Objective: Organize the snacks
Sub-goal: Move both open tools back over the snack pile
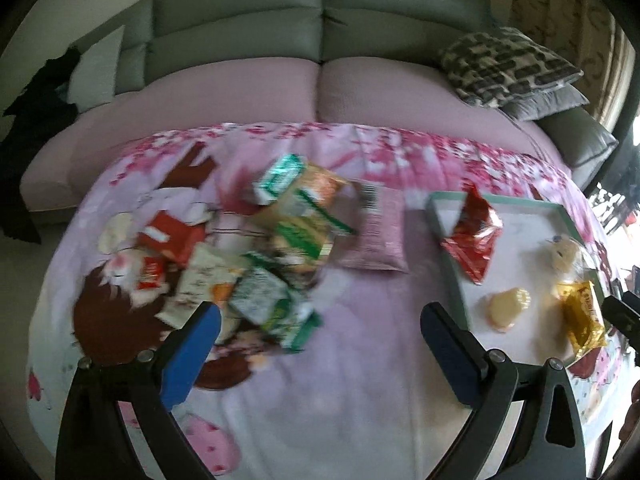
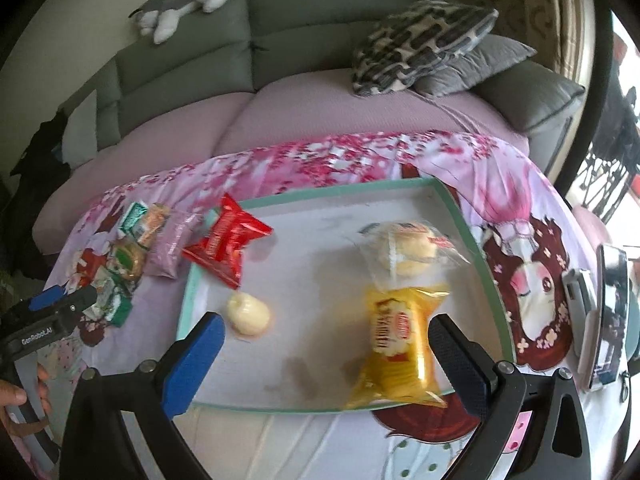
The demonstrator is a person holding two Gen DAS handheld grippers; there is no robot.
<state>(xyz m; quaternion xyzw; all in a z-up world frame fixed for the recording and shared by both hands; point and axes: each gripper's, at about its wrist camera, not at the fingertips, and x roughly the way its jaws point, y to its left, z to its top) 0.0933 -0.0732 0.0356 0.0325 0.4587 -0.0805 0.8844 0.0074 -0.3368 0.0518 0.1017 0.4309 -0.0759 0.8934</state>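
Observation:
A heap of snack packets (image 1: 280, 248), green, orange, red and white, lies on the pink printed blanket, with a pink packet (image 1: 376, 236) just right of it. My left gripper (image 1: 320, 320) hangs open above the blanket in front of the heap, nothing between its fingers. A teal-rimmed tray (image 2: 340, 192) holds a red packet (image 2: 228, 244), a small pale cake (image 2: 248, 314), a bagged bun (image 2: 404, 252) and a yellow packet (image 2: 400, 344). Over the tray's near part my right gripper (image 2: 326, 328) stands open and empty, the yellow packet lying just inside its right finger.
A grey sofa (image 2: 320, 20) with a pink seat cover runs behind the blanket, with patterned cushions (image 2: 420, 44) and a plush toy (image 2: 180, 4) on it. A phone (image 2: 608, 312) lies right of the tray. A hand (image 2: 16, 396) holds the left gripper at the left edge.

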